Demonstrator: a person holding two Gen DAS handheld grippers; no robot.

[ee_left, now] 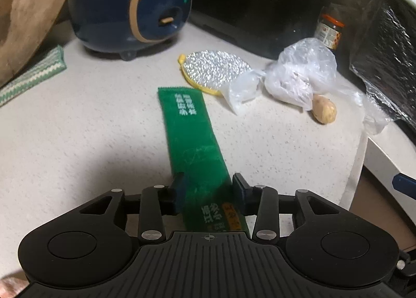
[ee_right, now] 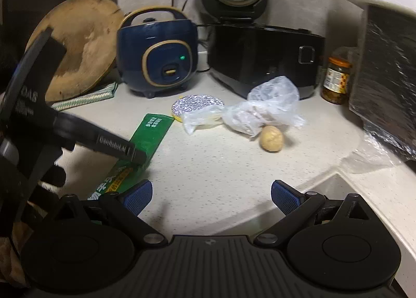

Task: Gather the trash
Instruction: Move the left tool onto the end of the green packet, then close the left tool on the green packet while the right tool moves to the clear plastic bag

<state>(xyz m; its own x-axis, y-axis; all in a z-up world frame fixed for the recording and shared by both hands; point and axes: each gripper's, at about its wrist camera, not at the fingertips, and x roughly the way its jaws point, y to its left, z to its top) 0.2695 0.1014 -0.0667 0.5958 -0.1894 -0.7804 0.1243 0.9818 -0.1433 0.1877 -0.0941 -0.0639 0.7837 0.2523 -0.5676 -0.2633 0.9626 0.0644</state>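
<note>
Green wrapper (ee_left: 193,147) is being straddled by the left gripper (ee_left: 208,188), whose jaws are flanking its near end; whether the pads are pressing cannot be told. Farther right on the desk (ee_left: 78,121), a silver scouring pad (ee_left: 213,70), a crumpled plastic bag (ee_left: 293,76) and a potato (ee_left: 324,110) are lying. The right gripper's (ee_right: 212,195) jaws are being held wide apart over bare desk, nothing between them.

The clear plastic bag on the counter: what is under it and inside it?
The plastic bag overlaps the silver foil lid and touches a potato. Something pale and lumpy is inside; the crumpled film blurs what.
</note>
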